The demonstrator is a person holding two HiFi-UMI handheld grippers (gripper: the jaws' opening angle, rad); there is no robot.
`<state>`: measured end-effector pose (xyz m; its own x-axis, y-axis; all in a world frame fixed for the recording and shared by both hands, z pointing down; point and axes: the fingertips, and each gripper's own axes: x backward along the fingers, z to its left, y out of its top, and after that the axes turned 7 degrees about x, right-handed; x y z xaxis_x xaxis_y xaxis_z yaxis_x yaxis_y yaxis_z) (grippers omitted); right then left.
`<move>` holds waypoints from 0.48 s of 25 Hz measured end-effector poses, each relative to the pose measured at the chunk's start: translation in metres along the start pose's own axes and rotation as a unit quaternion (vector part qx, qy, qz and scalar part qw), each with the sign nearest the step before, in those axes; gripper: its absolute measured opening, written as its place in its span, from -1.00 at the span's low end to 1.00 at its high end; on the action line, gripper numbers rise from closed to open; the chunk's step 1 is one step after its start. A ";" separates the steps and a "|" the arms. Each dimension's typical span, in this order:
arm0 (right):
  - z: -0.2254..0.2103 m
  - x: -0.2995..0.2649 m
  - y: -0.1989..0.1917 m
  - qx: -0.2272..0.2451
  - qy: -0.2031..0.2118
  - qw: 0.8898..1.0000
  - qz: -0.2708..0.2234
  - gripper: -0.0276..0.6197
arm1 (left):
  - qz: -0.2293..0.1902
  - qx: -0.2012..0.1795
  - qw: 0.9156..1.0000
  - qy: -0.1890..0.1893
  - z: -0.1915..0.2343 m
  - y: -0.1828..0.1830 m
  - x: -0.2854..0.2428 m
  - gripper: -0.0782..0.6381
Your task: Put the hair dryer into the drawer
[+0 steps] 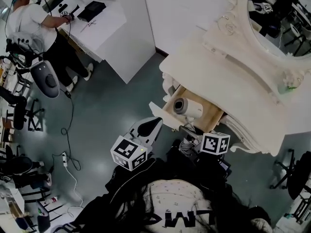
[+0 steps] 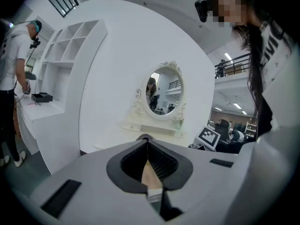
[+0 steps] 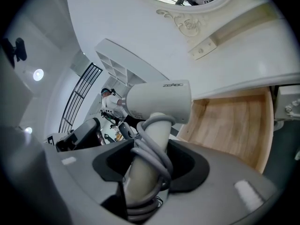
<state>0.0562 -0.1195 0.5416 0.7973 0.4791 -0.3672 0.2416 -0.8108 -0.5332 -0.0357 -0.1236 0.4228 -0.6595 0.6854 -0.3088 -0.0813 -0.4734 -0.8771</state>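
The white hair dryer [image 1: 187,107] hangs over the open drawer [image 1: 214,119] of the cream dressing table [image 1: 252,96]. My right gripper [image 1: 187,130] is shut on its handle, which has the grey cord wound round it. In the right gripper view the hair dryer [image 3: 159,102] stands upright between the jaws of the right gripper [image 3: 150,159], with the drawer's bare wooden bottom [image 3: 234,125] just beyond and to the right. My left gripper [image 1: 155,123] floats left of the drawer's front corner, jaws together and empty. In the left gripper view the left gripper [image 2: 146,143] faces the oval mirror [image 2: 161,90].
A white partition wall [image 1: 131,42] stands left of the dressing table. At the far left a person [image 1: 29,23] works at a white desk. A cable and power strip [image 1: 64,159] lie on the grey floor, with stands and chairs [image 1: 19,110] along the left edge.
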 end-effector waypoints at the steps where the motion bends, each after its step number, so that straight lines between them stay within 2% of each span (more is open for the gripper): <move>1: -0.004 0.000 0.002 -0.001 -0.001 1.000 -0.002 -0.20 | -0.002 -0.003 1.000 -0.002 -0.001 0.004 -0.005 -0.78; 12: -0.046 0.003 -0.004 -0.022 -0.036 0.999 0.025 -0.20 | 0.030 -0.014 0.999 -0.039 -0.009 0.007 -0.051 -0.78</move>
<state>0.0834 -0.1299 0.5782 0.7676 0.4596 -0.4468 0.2276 -0.8471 -0.4803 0.0040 -0.1563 0.4291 -0.7193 0.6104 -0.3317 -0.0203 -0.4958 -0.8682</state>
